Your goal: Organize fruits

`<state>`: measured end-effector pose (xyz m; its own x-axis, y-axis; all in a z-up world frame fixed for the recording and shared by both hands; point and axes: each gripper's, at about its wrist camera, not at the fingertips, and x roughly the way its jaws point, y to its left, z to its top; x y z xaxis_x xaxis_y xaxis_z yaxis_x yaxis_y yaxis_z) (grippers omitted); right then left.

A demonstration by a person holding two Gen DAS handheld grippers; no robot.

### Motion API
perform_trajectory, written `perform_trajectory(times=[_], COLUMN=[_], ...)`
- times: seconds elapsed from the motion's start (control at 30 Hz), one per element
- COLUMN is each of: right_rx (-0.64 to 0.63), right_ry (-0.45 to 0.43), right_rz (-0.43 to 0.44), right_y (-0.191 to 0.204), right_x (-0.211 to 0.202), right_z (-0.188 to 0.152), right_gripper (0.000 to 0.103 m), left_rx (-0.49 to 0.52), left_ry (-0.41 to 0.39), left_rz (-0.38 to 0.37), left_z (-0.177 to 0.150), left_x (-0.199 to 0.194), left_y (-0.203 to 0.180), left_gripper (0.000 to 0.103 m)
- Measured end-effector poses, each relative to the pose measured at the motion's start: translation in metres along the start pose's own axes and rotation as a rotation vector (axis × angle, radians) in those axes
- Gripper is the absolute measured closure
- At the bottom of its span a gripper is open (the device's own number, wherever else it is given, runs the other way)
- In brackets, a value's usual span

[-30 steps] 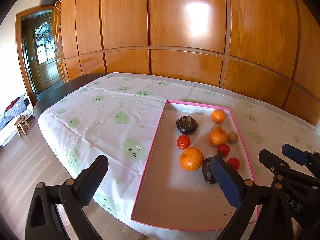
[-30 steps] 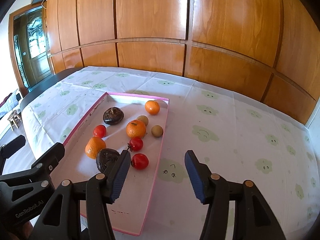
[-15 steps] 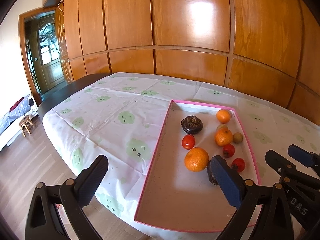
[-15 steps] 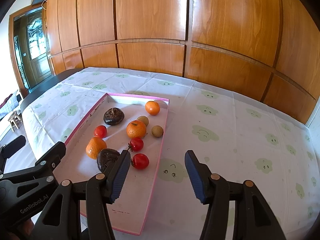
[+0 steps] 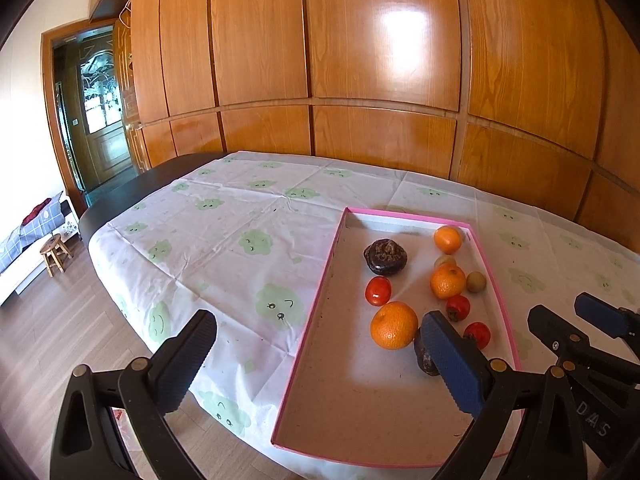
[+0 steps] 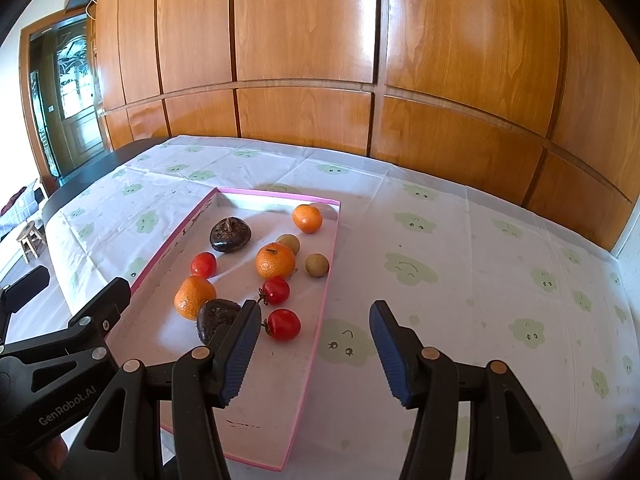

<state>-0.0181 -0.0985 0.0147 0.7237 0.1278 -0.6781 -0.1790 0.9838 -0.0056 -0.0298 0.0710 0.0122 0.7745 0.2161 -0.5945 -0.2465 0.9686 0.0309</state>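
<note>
Almost nothing has moved since a second ago — your left view has only drifted slightly, so the pink-rimmed tray [image 5: 320,292] sits a little more to the right of the picture, and the fruit lies as it did. Your left gripper [image 5: 320,364] hangs above the tray's near left corner with its jaws spread wide and nothing between them. Your right gripper [image 6: 314,346] hovers over the tray's right rim, jaws partly apart and empty. In the tray lie three oranges — the largest [image 5: 394,325] nearest you — plus three red tomatoes, two dark wrinkled fruits and two small tan ones, all in its far half. The tray rests on the tablecloth [image 6: 460,240].
</note>
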Motion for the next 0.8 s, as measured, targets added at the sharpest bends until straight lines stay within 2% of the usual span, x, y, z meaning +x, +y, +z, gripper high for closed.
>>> perform_trajectory(times=[0.8], right_rx=[-0.015], right_ry=[-0.002], right_rz=[0.004], right_y=[0.0026], right_x=[-0.0016], right_z=[-0.0007], right_gripper=[0.046], left_rx=[-0.004], left_ry=[0.004], left_rz=[-0.005], left_z=[0.0009], left_x=[-0.0022], left_y=[-0.0001], left_gripper=[0.0])
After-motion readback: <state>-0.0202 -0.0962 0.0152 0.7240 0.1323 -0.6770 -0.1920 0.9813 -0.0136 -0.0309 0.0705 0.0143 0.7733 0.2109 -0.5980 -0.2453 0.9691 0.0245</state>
